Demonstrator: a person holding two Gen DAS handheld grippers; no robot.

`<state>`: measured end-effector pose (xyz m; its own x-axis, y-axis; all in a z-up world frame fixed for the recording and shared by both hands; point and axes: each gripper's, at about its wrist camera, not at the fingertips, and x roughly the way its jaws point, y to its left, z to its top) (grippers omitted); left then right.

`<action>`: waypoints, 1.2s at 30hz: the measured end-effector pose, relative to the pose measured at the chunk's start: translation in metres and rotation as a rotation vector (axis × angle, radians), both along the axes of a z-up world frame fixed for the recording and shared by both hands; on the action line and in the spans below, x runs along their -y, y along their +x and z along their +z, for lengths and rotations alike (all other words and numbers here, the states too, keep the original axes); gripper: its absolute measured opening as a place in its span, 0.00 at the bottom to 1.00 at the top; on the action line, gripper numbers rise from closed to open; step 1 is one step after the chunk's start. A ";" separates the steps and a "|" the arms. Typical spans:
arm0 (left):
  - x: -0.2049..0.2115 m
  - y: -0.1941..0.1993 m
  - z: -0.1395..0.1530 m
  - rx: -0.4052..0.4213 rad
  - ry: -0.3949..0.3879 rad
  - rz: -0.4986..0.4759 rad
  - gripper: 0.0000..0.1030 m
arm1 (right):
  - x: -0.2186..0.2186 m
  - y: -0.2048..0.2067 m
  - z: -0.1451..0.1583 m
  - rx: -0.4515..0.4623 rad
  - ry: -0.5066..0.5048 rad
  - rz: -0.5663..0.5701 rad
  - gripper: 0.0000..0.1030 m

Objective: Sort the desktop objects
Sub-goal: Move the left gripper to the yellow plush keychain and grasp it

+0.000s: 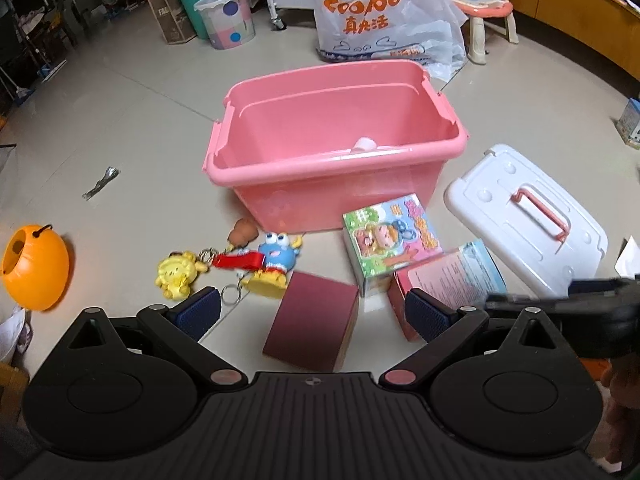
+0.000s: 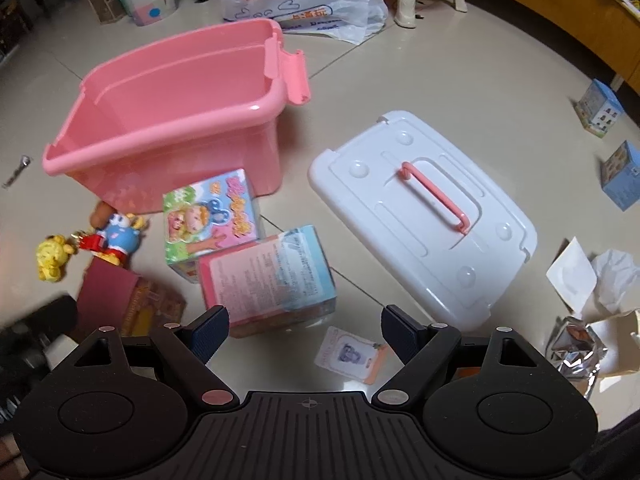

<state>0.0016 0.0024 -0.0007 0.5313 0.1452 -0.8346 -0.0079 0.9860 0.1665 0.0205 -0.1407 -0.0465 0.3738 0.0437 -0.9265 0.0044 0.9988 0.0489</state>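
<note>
Over on the left an orange ball (image 1: 35, 267) is lying on the floor tiles, and a yellow plush keychain (image 1: 179, 275) and a blue cartoon figure (image 1: 276, 263) are sitting just in front of the pink bin (image 1: 336, 168). The left gripper (image 1: 312, 314) is hovering with its jaws spread wide, gripping nothing, above a dark red box (image 1: 314, 322). Beside that are lying a colourful toy box (image 2: 210, 222) and a pink-and-blue box (image 2: 268, 276). The right gripper (image 2: 304, 334) is hanging wide open and empty over a small card (image 2: 352, 354). Furthest right, the white lid (image 2: 424, 216) is resting flat.
</note>
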 end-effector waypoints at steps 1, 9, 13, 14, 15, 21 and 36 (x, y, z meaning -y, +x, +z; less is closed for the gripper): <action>-0.003 0.002 -0.001 -0.003 -0.009 0.012 0.98 | -0.002 0.000 -0.001 -0.001 -0.009 0.004 0.79; -0.050 0.014 -0.011 0.111 -0.097 0.189 0.98 | 0.017 0.010 -0.019 -0.038 0.037 -0.072 0.78; -0.079 0.019 -0.025 0.121 -0.002 0.252 0.98 | 0.011 0.016 -0.020 -0.041 0.029 -0.040 0.78; -0.090 0.022 -0.030 0.102 0.005 0.296 0.98 | 0.010 0.017 -0.021 -0.043 0.028 -0.034 0.78; -0.103 0.022 -0.034 0.095 -0.014 0.345 0.98 | 0.009 0.018 -0.023 -0.045 0.028 -0.029 0.78; -0.169 0.021 -0.062 0.110 -0.172 0.611 0.98 | 0.002 0.021 -0.033 -0.059 0.034 -0.002 0.78; -0.202 0.068 -0.137 0.000 -0.151 0.607 0.97 | -0.004 0.038 -0.051 -0.100 0.094 -0.017 0.78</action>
<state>0.0699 0.2044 -0.1375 0.3910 0.3012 -0.8697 -0.5737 0.8187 0.0256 0.0589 -0.1369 -0.0978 0.2814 0.1264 -0.9512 0.0308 0.9896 0.1406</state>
